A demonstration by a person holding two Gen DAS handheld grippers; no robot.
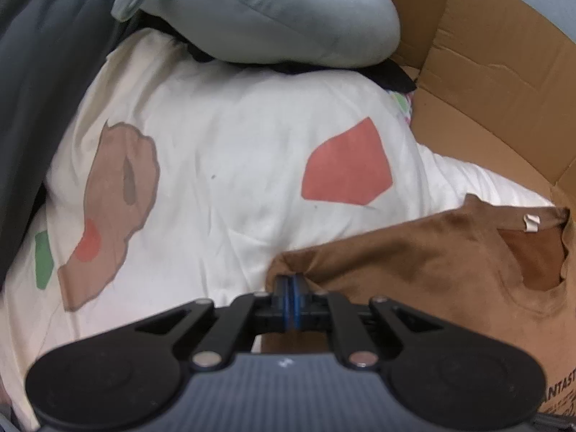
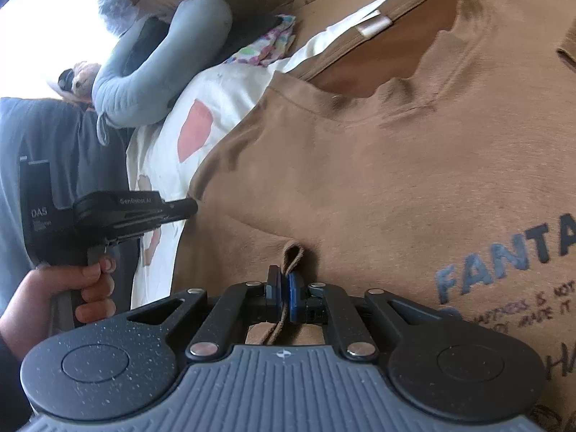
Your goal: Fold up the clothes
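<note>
In the left wrist view the left gripper sits at the lower middle of the frame, tilted steeply down, its blue-edged fingers pressed together on a bunched edge of the brown T-shirt, which spreads across the lower right. Behind it lies a white printed garment with a red patch and a tan figure, filling the centre; a grey-blue padded garment is heaped across the top, a dark grey cloth runs down the left edge, and cardboard fills the upper right. In the right wrist view the right gripper at the lower middle has its fingers clamped on a small upright fold of the brown T-shirt, a strip of the cloth trailing down between them; the shirt fills the right and centre, with its torn neckline at the upper right and blue lettering at the right edge. At the left of that frame the person's left hand wraps around the pistol-style handle, forefinger on the trigger, the gripper reaching level to the right, its tip at the shirt's left edge.
</note>
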